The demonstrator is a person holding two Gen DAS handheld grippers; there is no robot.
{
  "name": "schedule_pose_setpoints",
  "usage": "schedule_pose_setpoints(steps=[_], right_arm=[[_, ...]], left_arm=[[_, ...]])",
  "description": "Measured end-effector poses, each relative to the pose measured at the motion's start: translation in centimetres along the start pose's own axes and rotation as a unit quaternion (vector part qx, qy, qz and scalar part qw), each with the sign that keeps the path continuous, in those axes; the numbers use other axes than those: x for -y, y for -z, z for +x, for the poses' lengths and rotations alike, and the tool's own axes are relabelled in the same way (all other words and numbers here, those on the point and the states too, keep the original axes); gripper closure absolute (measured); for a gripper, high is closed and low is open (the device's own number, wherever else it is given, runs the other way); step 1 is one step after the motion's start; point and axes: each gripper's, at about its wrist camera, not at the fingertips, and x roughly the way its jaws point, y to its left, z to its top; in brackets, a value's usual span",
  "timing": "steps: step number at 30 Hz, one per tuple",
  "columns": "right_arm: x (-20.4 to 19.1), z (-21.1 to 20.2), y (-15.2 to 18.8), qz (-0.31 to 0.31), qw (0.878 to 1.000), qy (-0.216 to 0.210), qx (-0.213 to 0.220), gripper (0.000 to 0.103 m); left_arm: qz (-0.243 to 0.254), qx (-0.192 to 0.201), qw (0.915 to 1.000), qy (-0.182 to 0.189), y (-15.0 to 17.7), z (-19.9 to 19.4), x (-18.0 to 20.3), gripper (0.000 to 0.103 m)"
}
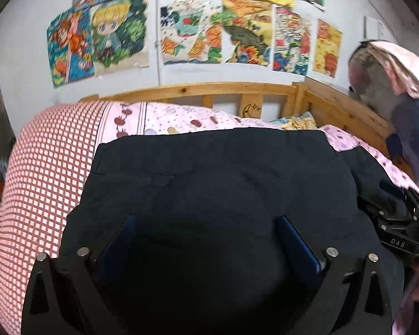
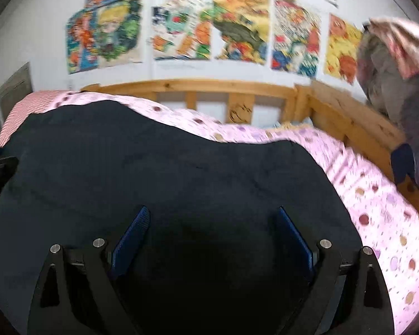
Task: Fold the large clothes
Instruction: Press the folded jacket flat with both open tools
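Left tool [image 1: 206, 223] alone shows checked bedding [image 1: 47, 167], seemingly.

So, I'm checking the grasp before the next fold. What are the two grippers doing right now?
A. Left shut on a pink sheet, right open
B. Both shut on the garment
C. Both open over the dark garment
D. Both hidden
C: the left gripper and right gripper each show blue-padded fingers spread wide above the dark navy fabric garment, pinching nothing.
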Motion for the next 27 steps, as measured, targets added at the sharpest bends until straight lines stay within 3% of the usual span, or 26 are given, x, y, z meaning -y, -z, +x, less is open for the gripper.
schedule_pose_setpoints(steps=[7, 20, 27], right_arm=[[2.9, 3.1, 2.1, 0.084, 0.995, -0.048, -0.023, 0.005], [2.8, 4.9, 3.8, 0.098, 0.993, -0.067, -0.002, 0.001], [2.9, 5.2, 4.2, 0.102, 0.992, -0.068, 0.007, 0.001]], left_arm=[[-0.003, -0.029, 0.9994, 0.021, 0.2, 2.7, -0.1, 0.000], [-0.027, -0.014, 0.9982, 0.053, 1.5, 3.6, -1.1, 0.000], [-0.024, -0.008, 0.9983, 0.051, 1.9, 3.6, -1.0, 0.000]])
